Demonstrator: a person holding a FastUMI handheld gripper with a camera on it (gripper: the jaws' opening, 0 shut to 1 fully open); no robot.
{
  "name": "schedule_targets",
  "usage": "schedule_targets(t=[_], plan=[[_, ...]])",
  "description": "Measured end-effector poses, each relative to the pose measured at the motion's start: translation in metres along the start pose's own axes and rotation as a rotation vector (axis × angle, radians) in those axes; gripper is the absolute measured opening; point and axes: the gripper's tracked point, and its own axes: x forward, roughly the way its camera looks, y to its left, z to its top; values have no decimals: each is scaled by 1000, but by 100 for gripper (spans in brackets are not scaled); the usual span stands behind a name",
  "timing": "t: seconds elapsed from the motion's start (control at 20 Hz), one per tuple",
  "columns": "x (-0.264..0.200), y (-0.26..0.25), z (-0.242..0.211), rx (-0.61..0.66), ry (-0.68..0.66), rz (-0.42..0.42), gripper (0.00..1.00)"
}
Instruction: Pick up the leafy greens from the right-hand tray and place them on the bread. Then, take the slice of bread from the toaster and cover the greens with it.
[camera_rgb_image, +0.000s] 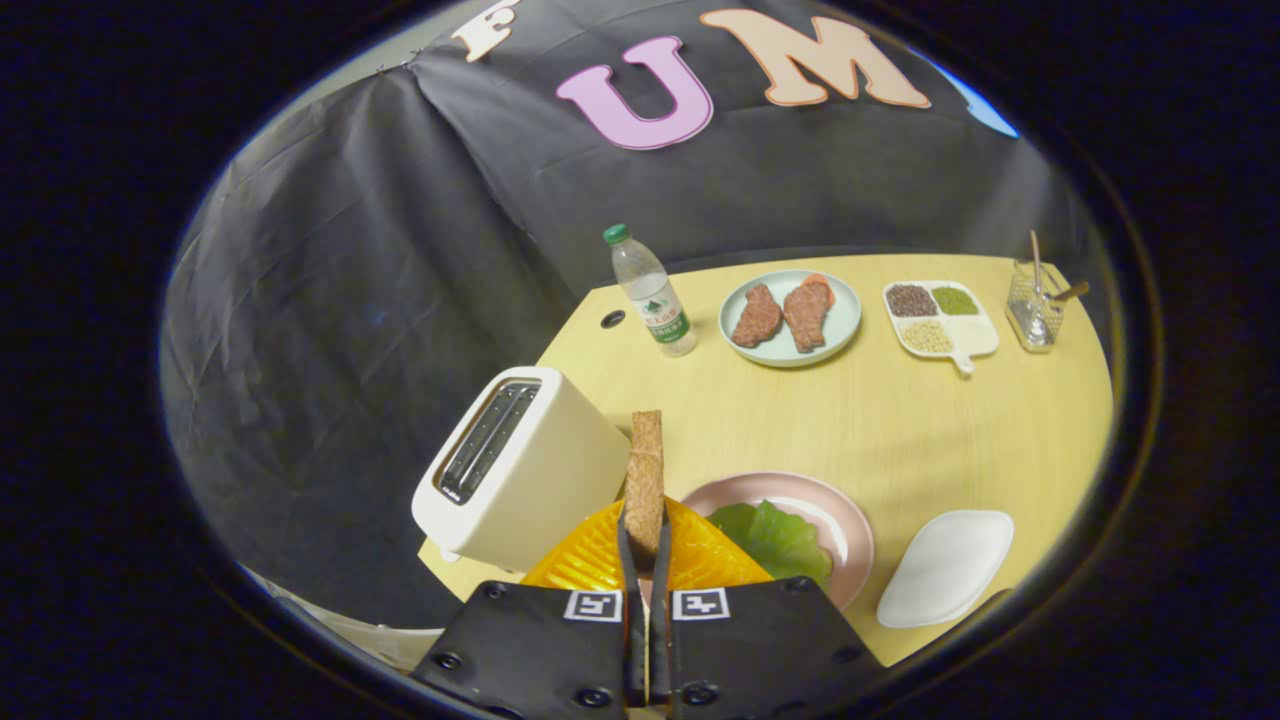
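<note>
bread slice (645, 480) edge-on between closed fingers (628, 560)

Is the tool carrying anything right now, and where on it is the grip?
Yes: the tool is shut on the slice of bread, held upright on edge by its lower end, above the greens.

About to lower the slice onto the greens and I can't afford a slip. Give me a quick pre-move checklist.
1. Grip: gripper shut on the bread slice, held on edge: ok.
2. Toaster slots emptied: ok.
3. Leafy greens lying on the pink plate: ok.
4. Bottom bread under the greens: cannot tell.
5. Slice above the greens: not ok, it is beside them, over the orange plate.
</note>
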Motion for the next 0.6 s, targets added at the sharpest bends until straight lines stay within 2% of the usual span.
schedule_targets(t=[0.35,0.6], plan=[[4,-28,-31,97,21,4,4],[8,-61,-58,134,51,-57,5]])
